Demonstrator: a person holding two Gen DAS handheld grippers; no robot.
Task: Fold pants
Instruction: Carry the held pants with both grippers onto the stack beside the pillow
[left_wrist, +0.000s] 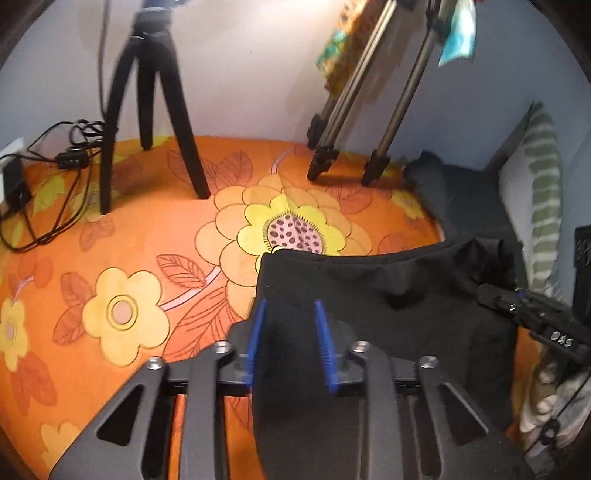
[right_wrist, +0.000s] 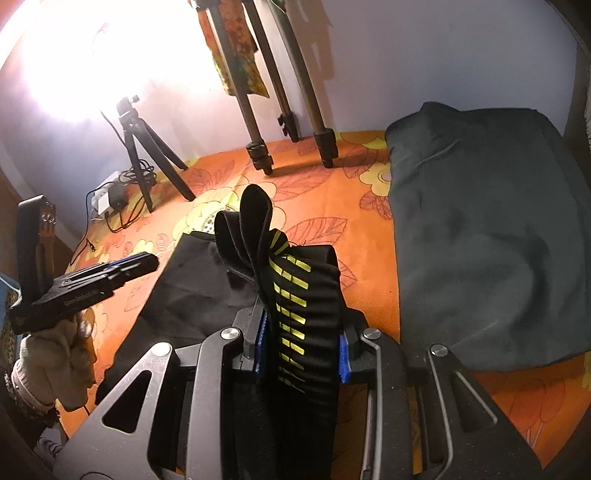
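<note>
The right tool (right_wrist: 301, 347) is clamped on a bunched part of the black pants (right_wrist: 306, 295), at the band with the yellow stripes (right_wrist: 291, 291). That part is held up off the orange flowered cover (right_wrist: 369, 236), and loops of cloth flop over above the blue pads. The left tool (left_wrist: 290, 332) is seen with its blue fingers (left_wrist: 258, 328) apart. Black cloth is seen between and under them, but it is not pinched.

The rest of the pants is spread flat on the cover, just past the left tool. The cloth looks soft, thin and light. It is likely to bend and sag wherever it is not held, so it is best gripped at an edge or a corner, where the layers are thick. The striped band looks firmer and is a good place to hold.

Farther off, a dark grey cloth (right_wrist: 480, 229) lies on the cover. Two tripods (left_wrist: 155, 110) are stood by the wall.
</note>
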